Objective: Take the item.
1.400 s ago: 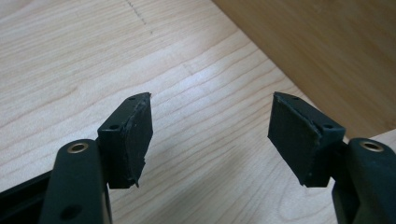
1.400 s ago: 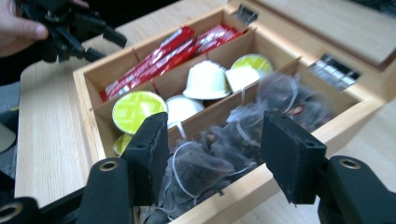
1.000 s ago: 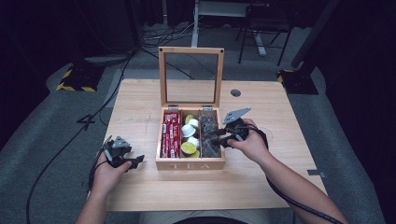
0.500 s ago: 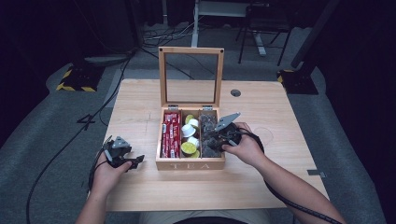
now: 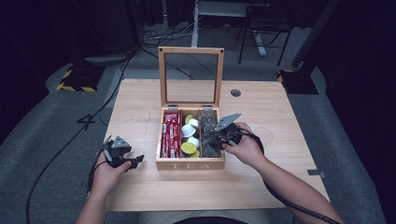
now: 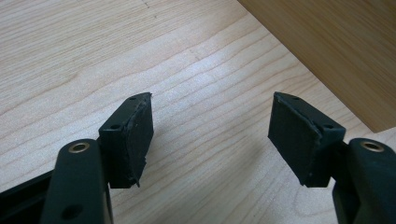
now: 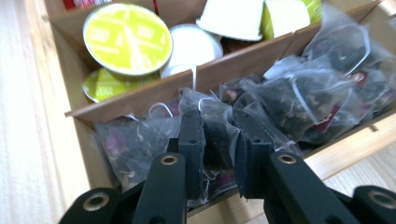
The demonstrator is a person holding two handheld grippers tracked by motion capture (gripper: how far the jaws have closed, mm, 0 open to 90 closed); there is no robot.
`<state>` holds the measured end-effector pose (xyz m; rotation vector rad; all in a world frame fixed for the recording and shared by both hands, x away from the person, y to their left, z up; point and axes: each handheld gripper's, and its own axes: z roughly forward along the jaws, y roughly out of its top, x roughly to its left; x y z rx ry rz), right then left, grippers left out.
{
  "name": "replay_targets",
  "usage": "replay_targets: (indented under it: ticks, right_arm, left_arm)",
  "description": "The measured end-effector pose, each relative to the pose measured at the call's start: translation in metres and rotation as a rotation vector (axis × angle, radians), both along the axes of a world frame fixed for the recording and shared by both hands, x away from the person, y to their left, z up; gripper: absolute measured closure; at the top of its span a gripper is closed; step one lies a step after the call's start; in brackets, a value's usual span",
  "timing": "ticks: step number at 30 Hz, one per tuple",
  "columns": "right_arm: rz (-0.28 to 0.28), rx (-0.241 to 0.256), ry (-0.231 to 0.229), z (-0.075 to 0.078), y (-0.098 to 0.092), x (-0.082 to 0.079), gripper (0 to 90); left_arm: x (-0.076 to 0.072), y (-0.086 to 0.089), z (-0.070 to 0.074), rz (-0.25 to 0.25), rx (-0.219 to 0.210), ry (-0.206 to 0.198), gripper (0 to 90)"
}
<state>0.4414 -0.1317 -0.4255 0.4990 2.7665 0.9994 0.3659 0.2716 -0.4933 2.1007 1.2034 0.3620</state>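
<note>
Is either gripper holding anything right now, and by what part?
The right gripper pinches a clear tea bag by its upper fold, inside the tea box's right compartment. The left gripper is open above bare table, holding nothing.

Pale matt wooden table (image 5: 140,107), clear crinkly tea bags (image 7: 299,93)

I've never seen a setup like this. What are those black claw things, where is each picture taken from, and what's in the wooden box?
No robot here: a person holds a two-jaw tool in each hand. The high view looks down on a wooden table; the other two come from cameras riding on the tools. An open tea box has three compartments: red packets, round green and white capsules, and clear tea bags. The right tool reaches into the tea-bag compartment, jaws closed on one tea bag. The left tool rests on the table left of the box, jaws open, holding nothing.
</note>
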Motion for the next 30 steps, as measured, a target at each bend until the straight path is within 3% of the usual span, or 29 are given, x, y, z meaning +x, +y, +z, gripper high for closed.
replay_targets:
  ticks: [12,17,21,30]
  right_arm:
    - [-0.027,0.179,-0.005,0.022,-0.016,-0.001,75.9]
    - [-0.044,0.252,-0.021,0.03,-0.024,-0.003,75.9]
    - [-0.061,0.281,-0.031,0.036,-0.032,-0.005,75.9]
    - [-0.118,0.297,-0.076,0.054,-0.06,-0.006,75.9]
  left_arm:
    - [0.001,-0.001,-0.002,-0.005,-0.019,0.004,32.9]
    - [0.008,-0.001,0.0,-0.013,-0.013,-0.009,32.8]
    - [0.012,0.0,0.001,-0.011,-0.006,-0.012,32.5]
    - [0.019,0.001,0.002,-0.005,-0.007,-0.006,32.6]
